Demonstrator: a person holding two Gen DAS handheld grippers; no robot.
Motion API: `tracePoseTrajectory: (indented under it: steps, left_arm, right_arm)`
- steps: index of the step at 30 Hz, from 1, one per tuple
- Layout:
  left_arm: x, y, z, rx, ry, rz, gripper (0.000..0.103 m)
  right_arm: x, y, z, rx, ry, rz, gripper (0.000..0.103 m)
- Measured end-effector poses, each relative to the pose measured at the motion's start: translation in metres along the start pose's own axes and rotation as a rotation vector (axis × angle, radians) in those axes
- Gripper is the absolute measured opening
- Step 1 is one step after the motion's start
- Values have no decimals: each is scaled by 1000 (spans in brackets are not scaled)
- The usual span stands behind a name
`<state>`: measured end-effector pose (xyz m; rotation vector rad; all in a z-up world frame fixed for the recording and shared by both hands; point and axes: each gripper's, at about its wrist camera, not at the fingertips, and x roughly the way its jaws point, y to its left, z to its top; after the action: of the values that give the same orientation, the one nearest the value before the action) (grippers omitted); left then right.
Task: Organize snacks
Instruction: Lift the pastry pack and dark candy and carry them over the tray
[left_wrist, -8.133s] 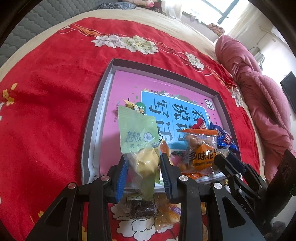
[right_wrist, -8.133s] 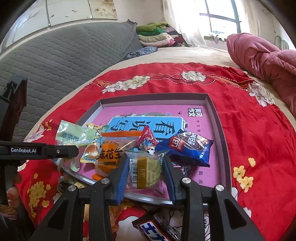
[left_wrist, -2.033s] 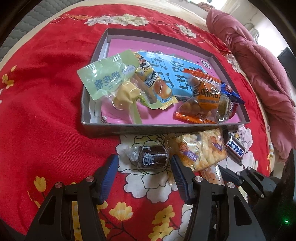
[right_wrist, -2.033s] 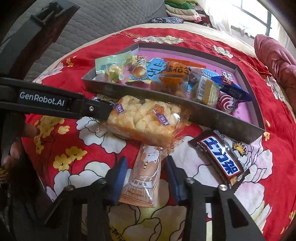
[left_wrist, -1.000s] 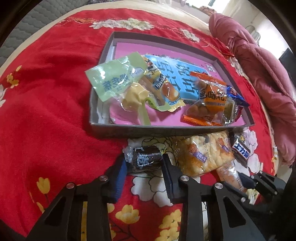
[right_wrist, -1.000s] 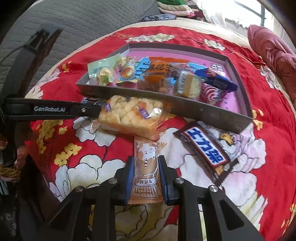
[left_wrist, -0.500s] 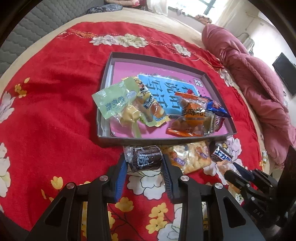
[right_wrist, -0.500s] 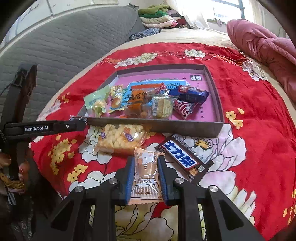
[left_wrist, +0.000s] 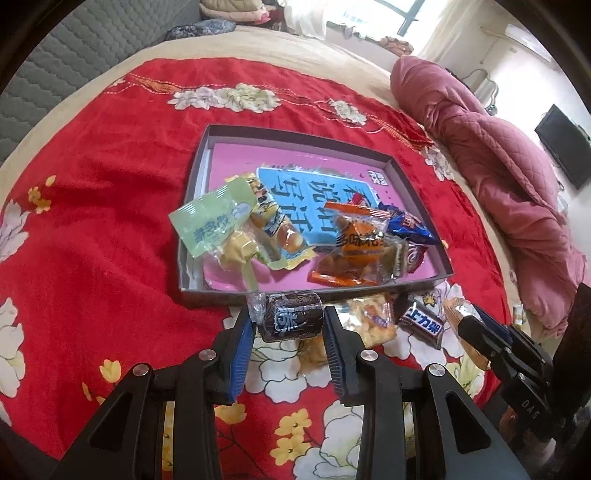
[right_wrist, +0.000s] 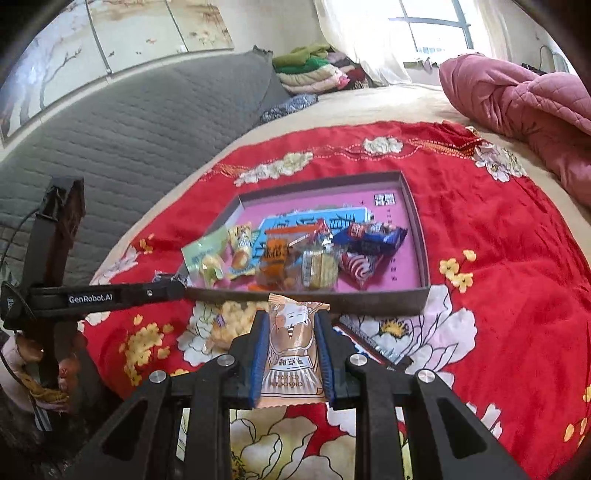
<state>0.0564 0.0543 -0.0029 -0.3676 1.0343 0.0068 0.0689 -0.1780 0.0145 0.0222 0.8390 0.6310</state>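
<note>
Where the left wrist view looks down, the left gripper (left_wrist: 289, 325) has its blue pads closed part-way on a dark cake roll (left_wrist: 291, 320) in clear wrap, lifted clear of the red floral blanket (left_wrist: 92, 229). Just beyond the fingertips stands the near wall of the grey tray (left_wrist: 406, 287), holding a green packet (left_wrist: 212, 225), an orange packet (left_wrist: 356, 247) and a blue bar (left_wrist: 408, 227). To the gripper's right, outside the tray, lie a puffed-snack bag (left_wrist: 371, 319) and a chocolate bar (left_wrist: 421, 323); the snack bag is partly hidden behind the right finger. Farther right the right gripper (left_wrist: 480, 332) enters, its load showing only as an orange sliver cut off by its fingers.

In the right wrist view, that load is plain: the right gripper (right_wrist: 291, 345) is pinched nearly shut on a cat-print pastry packet (right_wrist: 293, 349), held off the blanket before the tray wall (right_wrist: 369, 299). The left gripper's finger (right_wrist: 122, 295) crosses at far left; its cake roll is hard to make out there. A hand (right_wrist: 26, 354) shows at the left edge. The chocolate bar (right_wrist: 364, 341) is mostly covered by the right finger.

Compared with two seconds earlier, both snacks have left the blanket and both grippers have closed and risen.
</note>
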Motion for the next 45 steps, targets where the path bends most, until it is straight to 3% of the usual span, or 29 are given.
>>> tracePoseTrajectory:
  steps: [17,45]
  left_arm:
    - [5,-16,15,16,-20,0,38]
    - [43,-16,38,9,-2,36,38]
  right_arm:
    - [-2,-19,21,24,-93,-16,25]
    - [25,-33,47,-8,-108,-31,25]
